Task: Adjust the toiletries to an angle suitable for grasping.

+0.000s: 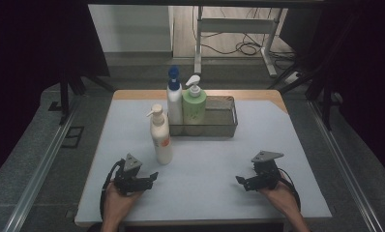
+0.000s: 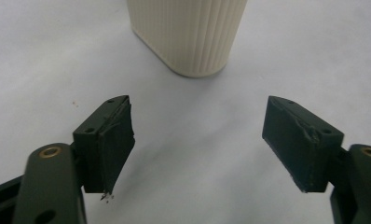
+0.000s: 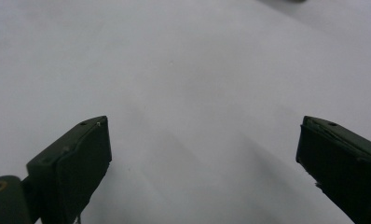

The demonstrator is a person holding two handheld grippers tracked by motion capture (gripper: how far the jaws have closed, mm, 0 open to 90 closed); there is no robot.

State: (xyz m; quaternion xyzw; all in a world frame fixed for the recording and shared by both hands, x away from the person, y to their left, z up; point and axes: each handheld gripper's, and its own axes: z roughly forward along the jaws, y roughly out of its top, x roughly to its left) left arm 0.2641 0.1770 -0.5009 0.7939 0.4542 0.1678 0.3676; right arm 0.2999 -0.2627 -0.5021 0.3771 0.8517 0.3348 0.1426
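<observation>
On the white table mat (image 1: 214, 159) a cream pump bottle (image 1: 160, 137) stands upright, alone, just in front of the left end of the wire basket (image 1: 227, 126); its orange label faces the person. In the left gripper view its ribbed cream base (image 2: 189, 35) stands on the mat, ahead of the jaws and apart from them.

The left gripper (image 1: 151, 177) lies low over the mat at the near left, held by the person's left hand (image 1: 117, 200); it points to the right and a little away, and the bottle is just beyond it, not touching. Its jaws are spread wide, with nothing but the mat between the pads (image 2: 113, 149).

The right gripper (image 1: 241, 181) is at the near right, in the right hand (image 1: 280, 195), well apart from the bottle; it points to the left, toward the middle of the mat. Its jaws are also released, spread wide, and between them is the bare mat.

Inside the basket, at its left end, stand a white bottle with a blue cap (image 1: 174, 99) and a green pump bottle (image 1: 194, 106), both upright and side by side; the right part of the basket holds nothing that I can see.
</observation>
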